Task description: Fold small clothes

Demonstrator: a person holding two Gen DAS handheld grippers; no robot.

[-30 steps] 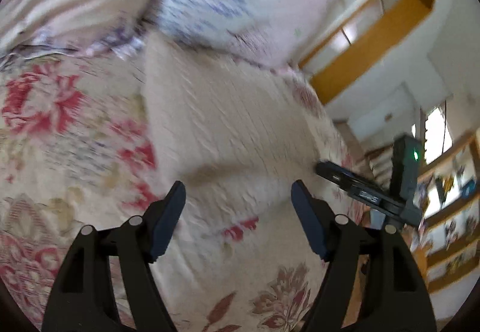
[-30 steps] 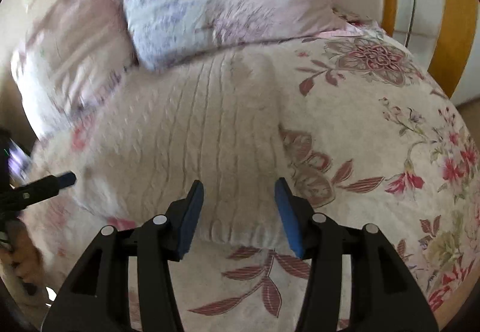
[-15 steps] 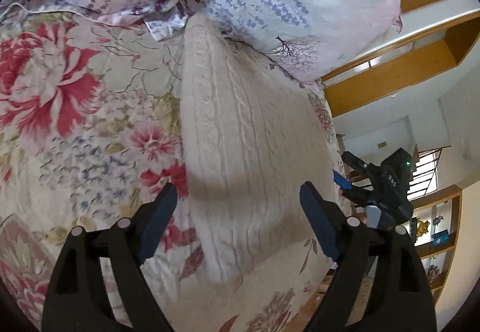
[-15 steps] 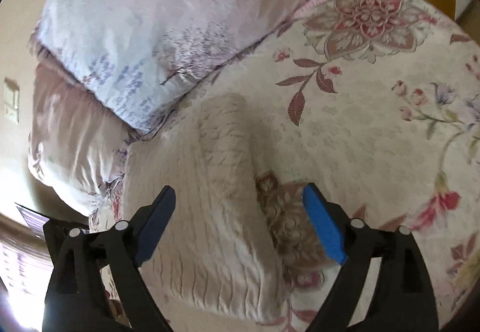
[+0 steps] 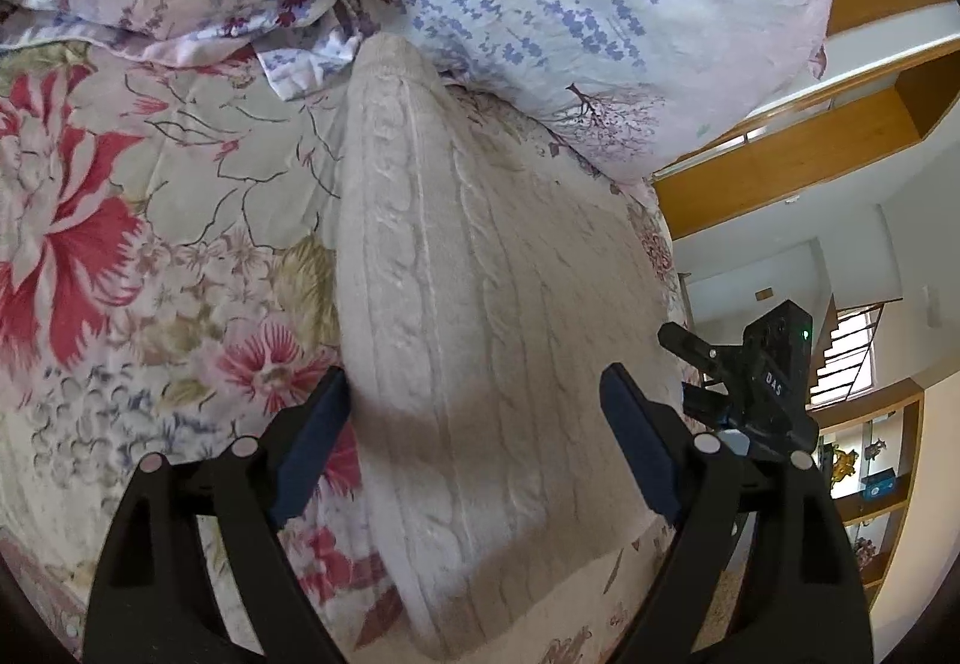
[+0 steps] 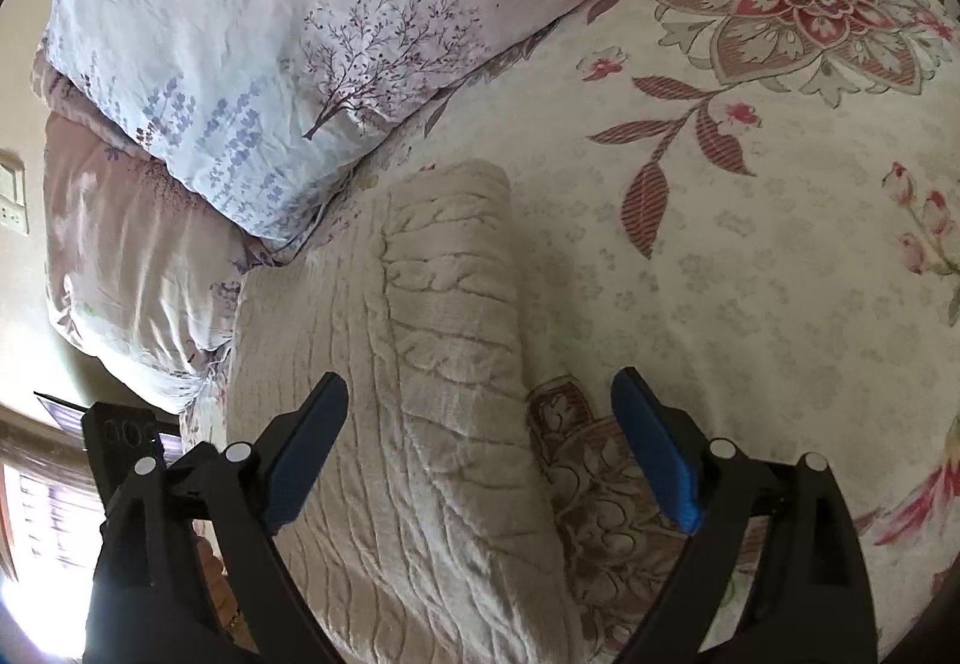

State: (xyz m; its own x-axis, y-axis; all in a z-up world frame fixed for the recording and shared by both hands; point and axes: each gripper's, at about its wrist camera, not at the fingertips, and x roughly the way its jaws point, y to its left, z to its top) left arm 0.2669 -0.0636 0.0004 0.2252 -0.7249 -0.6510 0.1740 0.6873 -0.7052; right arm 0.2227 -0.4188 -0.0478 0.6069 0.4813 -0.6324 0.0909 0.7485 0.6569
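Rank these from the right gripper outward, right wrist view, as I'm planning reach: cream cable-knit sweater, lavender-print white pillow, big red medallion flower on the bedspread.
1. Cream cable-knit sweater, under the open right gripper.
2. Lavender-print white pillow, beyond, upper left.
3. Red medallion flower, far upper right.

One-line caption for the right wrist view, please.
Open right gripper poised above a folded cream cable-knit sweater lying on a floral bedspread, below a lavender-print pillow.

A cream cable-knit sweater is lying folded flat on the bed, its far end touching the pillows.
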